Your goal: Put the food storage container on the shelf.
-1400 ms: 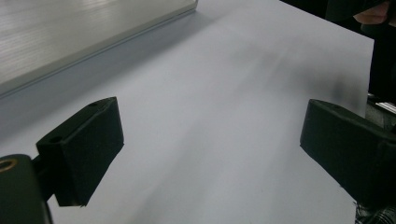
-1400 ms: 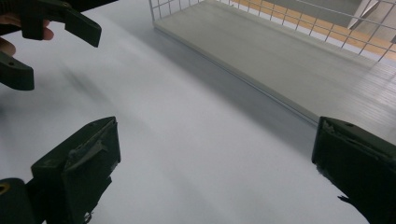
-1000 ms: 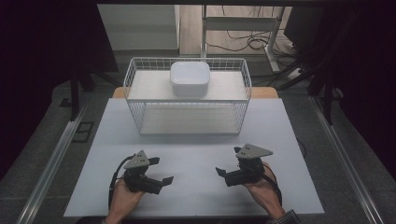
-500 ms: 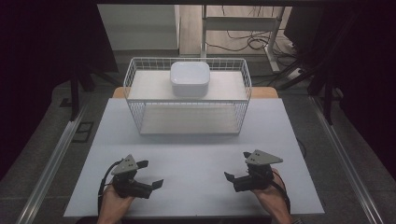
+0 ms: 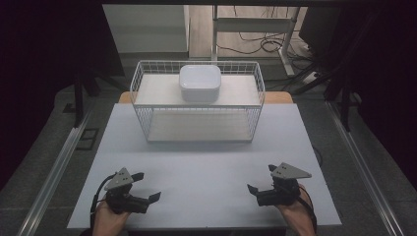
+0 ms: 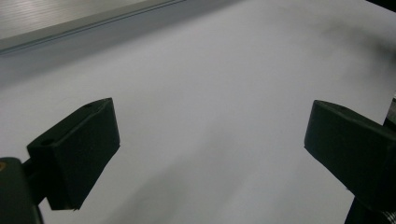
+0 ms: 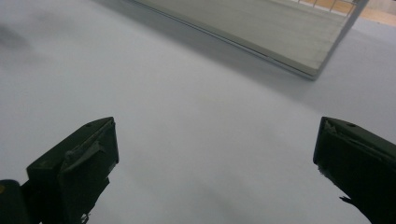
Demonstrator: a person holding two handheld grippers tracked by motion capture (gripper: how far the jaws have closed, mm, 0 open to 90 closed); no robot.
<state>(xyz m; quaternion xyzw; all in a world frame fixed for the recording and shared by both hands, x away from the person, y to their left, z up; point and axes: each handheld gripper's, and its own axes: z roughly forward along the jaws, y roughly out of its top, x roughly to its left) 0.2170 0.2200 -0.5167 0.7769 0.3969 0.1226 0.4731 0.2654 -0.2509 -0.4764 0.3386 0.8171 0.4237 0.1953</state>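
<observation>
Black jaws of left gripper (image 5: 147, 189) standing wide apart, gripping nothing, hovering low over white tabletop (image 5: 206, 177). Right gripper (image 5: 258, 183) likewise spread, empty, sitting well apart across table's near edge. Both pointing inward and ahead. Well beyond both, white wire basket (image 5: 197, 105) standing at table's far side; white lidded container (image 5: 199, 82) resting on board atop basket.

White rounded-square container (image 5: 199, 82), lid on, sitting upright on the upper shelf of the white wire basket (image 5: 255, 123) at the table's far side, slightly left of the shelf's middle, well apart from both grippers
</observation>
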